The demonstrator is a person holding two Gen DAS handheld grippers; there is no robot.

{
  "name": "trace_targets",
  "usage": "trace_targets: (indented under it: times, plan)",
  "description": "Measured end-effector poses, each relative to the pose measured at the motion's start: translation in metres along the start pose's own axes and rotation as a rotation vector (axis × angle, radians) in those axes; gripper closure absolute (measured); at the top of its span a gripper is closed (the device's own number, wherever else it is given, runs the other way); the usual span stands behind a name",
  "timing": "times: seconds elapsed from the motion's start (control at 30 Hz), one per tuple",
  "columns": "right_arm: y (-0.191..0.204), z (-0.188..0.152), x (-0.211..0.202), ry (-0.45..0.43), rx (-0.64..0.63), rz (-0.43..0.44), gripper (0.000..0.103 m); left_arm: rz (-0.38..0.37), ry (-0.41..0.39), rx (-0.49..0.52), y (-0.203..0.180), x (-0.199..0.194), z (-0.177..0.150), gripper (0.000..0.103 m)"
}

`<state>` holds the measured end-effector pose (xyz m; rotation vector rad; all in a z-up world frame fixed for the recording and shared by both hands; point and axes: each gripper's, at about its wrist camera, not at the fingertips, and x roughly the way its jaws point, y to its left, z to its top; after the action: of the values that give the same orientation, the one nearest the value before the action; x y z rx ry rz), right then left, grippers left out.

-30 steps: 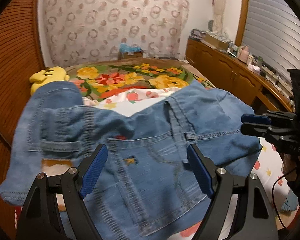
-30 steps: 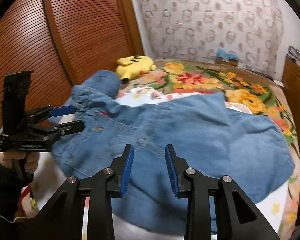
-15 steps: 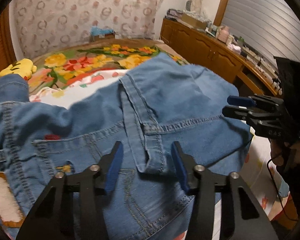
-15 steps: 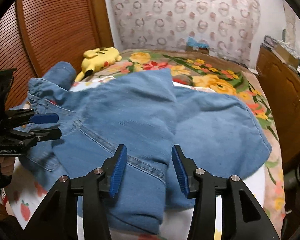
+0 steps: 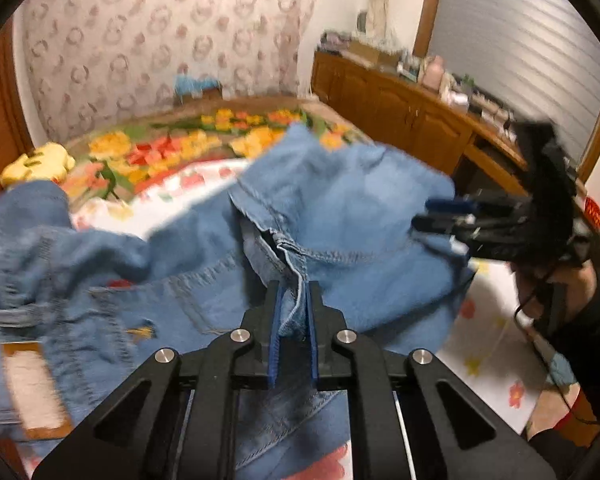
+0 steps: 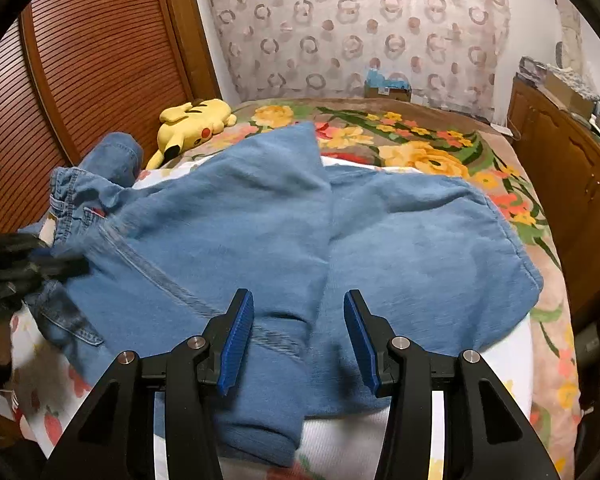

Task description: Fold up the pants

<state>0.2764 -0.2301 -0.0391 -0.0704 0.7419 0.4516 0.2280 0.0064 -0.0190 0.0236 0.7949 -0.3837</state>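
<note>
Blue denim pants (image 6: 400, 240) lie crumpled across the bed, one leg folded over the other. In the left wrist view my left gripper (image 5: 293, 292) is closing its jaws on a raised seam fold of the pants (image 5: 360, 208), and the blue pads press on the denim. My right gripper (image 6: 299, 308) stands open low over the near leg, with cloth lying under the gap between its fingers and not pinched. The right gripper (image 5: 440, 216) also shows blurred at the pants' right edge. At the left edge of the right wrist view the left gripper (image 6: 60, 268) is a dark blur.
A yellow plush toy (image 6: 196, 124) rests at the head of the bed on a flowered blanket (image 6: 420, 152). A slatted wooden door (image 6: 80, 60) stands left, a wooden cabinet (image 5: 400, 120) with clutter on top runs along the right. A hand (image 5: 540, 292) holds the right gripper.
My left gripper went from wide open to shut on the seam fold and shifted right, lifting the denim. My right gripper widened a little and stayed over the near leg.
</note>
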Motion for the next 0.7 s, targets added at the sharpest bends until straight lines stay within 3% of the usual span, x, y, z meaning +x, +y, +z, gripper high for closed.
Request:
trace_targets:
  times: [0.2,0.4,0.5,0.7]
  plan:
    - [0.013,0.001,-0.003,-0.026,-0.016,0.017,0.054,0.069,-0.118,-0.005,0.013,-0.067,0.008,0.091]
    - [0.031,0.004,-0.001,-0.044,-0.049,0.054,0.054,0.149,-0.181,-0.043,0.037,-0.113,0.005,0.091]
    - [0.037,0.004,0.000,-0.053,-0.067,0.074,0.054,0.178,-0.184,-0.060,0.043,-0.122,-0.002,0.091]
    - [0.040,0.005,0.007,-0.053,-0.098,0.103,0.054,0.190,-0.102,-0.099,0.051,-0.105,-0.025,0.088]
